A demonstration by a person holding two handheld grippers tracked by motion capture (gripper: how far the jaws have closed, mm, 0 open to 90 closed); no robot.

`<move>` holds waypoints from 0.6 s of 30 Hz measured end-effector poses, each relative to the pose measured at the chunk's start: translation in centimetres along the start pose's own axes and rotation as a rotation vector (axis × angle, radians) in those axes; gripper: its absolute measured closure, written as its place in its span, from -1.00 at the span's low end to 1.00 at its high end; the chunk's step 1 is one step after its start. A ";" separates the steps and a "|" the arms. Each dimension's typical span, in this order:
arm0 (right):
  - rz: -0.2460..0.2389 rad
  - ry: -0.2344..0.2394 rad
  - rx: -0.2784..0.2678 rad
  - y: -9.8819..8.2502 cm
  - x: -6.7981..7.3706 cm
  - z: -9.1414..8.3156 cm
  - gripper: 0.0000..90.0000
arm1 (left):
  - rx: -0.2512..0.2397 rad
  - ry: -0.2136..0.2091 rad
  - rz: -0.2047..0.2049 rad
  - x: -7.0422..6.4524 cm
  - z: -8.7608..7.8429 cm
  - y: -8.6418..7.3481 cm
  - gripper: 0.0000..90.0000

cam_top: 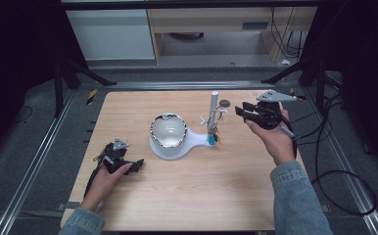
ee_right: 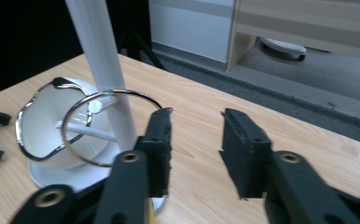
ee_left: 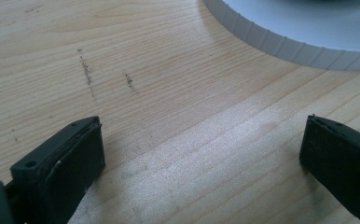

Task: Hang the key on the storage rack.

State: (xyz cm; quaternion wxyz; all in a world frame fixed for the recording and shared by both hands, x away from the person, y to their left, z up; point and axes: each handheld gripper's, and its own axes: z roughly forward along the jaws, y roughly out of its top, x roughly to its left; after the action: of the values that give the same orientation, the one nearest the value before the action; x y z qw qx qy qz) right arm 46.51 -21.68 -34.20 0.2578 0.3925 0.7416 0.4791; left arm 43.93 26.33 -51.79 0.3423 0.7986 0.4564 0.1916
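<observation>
The left gripper rests on the table, jaws spread, empty. Farther off, the right gripper, jaws parted and empty, hovers beside the metal ring hung on the white post. A careless withdrawal could snag the ring and topple the stand; open tabletop lies rightward.

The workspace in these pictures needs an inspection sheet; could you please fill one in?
Surface: pale wooden table, a few dark marks.
Job's things: white stand with upright post; silver ring hanging around the post.
Clutter: nothing seen.
Grippers: left gripper resting open on the table; right gripper open beside the post, nothing between its fingers.
Cables: black cable trailing from the right gripper.
Surroundings: dark frame, grey floor, cabinets beyond.
</observation>
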 end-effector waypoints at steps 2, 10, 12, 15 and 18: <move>-0.006 -0.016 -0.003 -0.1 0.0 0.0 0.22 | 0.001 0.000 0.001 0.0 0.0 0.0 -1.00; -0.016 -0.078 -0.001 -0.5 -0.2 0.2 -0.41 | 0.000 0.000 0.000 0.0 0.0 0.0 -1.00; -0.011 -0.087 0.000 -0.7 -0.4 0.3 -0.57 | 0.000 0.000 0.001 0.0 0.0 0.0 -1.00; -0.014 -0.110 0.000 -1.0 -0.4 0.5 -0.71 | 0.000 0.000 0.000 0.0 0.0 0.0 -1.00; 0.002 -0.117 -0.007 -1.3 -0.5 0.5 -0.79 | -0.001 0.000 -0.001 0.0 0.0 0.0 -1.00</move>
State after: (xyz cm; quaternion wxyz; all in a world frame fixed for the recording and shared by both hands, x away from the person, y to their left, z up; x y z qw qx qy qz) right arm 46.76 -22.11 -35.59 0.3019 0.4195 0.7231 0.4582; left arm 43.93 26.33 -51.80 0.3427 0.7983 0.4567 0.1916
